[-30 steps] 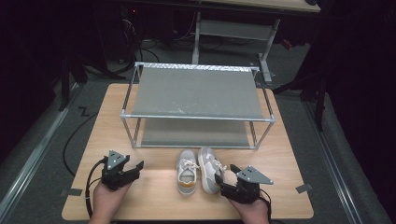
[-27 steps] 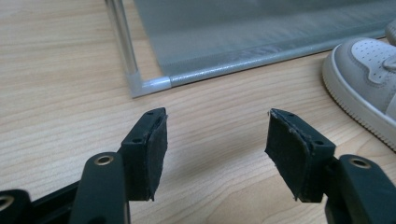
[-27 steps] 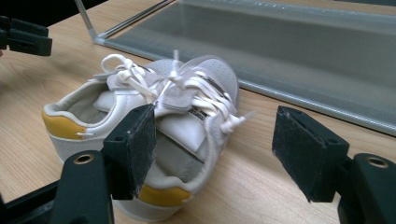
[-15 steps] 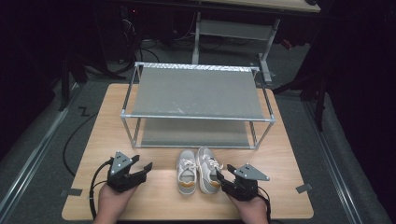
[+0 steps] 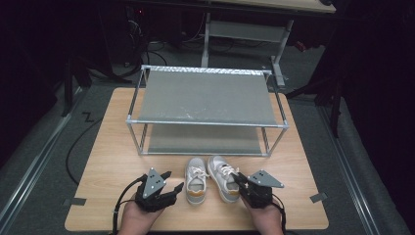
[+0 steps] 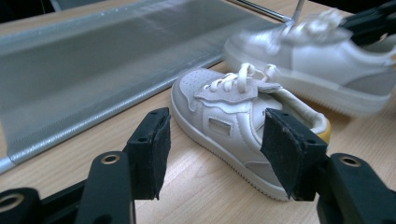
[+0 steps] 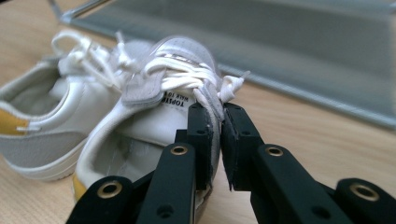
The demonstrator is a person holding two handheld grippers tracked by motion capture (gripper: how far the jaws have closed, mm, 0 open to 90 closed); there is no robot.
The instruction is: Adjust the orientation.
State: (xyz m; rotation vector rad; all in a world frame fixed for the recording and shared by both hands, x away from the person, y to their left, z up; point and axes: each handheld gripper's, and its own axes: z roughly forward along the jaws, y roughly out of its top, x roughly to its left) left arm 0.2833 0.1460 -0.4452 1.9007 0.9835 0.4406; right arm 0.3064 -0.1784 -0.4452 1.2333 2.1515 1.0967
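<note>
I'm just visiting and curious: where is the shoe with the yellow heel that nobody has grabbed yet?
In the high view the left shoe lies on the wooden table, just in front of the shelf rack, between the open left gripper and the right shoe.

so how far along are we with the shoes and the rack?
Done: nothing is stowed; both shelves of the rack look bare. In hand: the right gripper is shut on the side wall of the right shoe, and the left gripper is open, its jaws either side of the left shoe. Left, presumably: close on that shoe, then lift both onto a shelf.
</note>
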